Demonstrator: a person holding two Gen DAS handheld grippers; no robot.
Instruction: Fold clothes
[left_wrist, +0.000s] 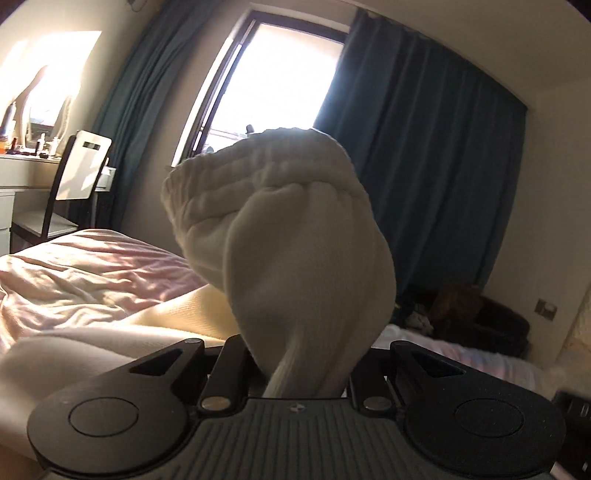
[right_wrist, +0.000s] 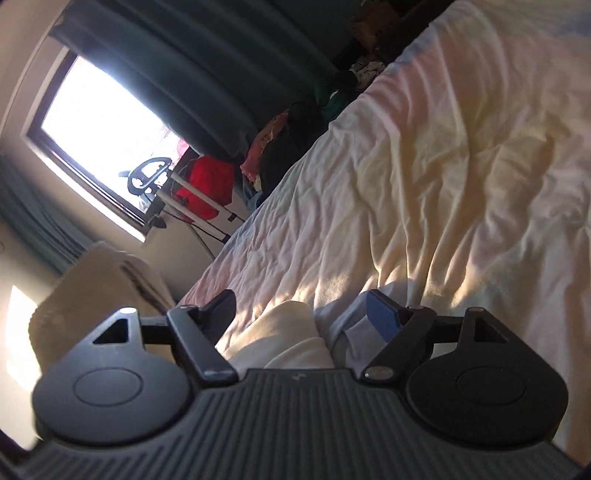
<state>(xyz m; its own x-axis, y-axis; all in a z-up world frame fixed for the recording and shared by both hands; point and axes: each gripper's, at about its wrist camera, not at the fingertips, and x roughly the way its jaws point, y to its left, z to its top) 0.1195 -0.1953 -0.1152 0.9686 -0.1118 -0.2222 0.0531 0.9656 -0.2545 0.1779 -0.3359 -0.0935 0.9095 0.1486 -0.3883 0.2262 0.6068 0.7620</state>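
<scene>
My left gripper is shut on a white sock, which stands up in front of the camera with its ribbed cuff at the top, raised above the bed. In the right wrist view, my right gripper is open, its fingers spread wide. Between them lies a cream fold of cloth on the bed sheet. The gripper touches nothing that I can see. The view is tilted steeply.
A wrinkled pale pink sheet covers the bed. A chair and a white desk stand at the left. A window with teal curtains is behind. A pile of clothes and a red bag lie beside the bed.
</scene>
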